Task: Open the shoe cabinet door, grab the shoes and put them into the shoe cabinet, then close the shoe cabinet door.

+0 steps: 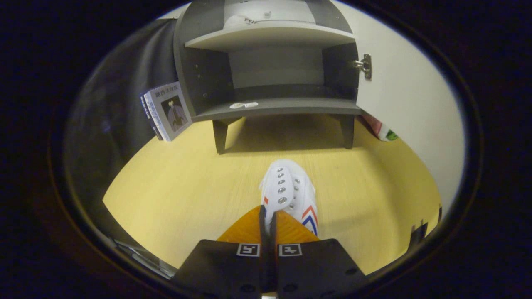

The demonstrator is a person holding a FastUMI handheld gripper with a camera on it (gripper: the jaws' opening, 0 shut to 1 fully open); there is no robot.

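Note:
A white shoe point(291, 187) with metal eyelets and red and blue chevrons on its side points toward the cabinet. My gripper point(269, 214) is shut on it, both fingers pinching its near edge, which hides its heel. Beyond the shoe stands the grey shoe cabinet point(274, 107) on short legs, with its white door point(407, 104) swung open to the right. Its lower compartment is bare apart from small white stickers point(244, 105). On the upper shelf point(270, 39) lies a white object point(239, 20), too far to make out.
A book point(168, 110) leans against the cabinet's left side. A red and green object point(384, 131) lies on the floor behind the open door. A metal hinge point(365, 65) juts from the door's inner edge. Yellow wooden floor point(174, 187) stretches between me and the cabinet.

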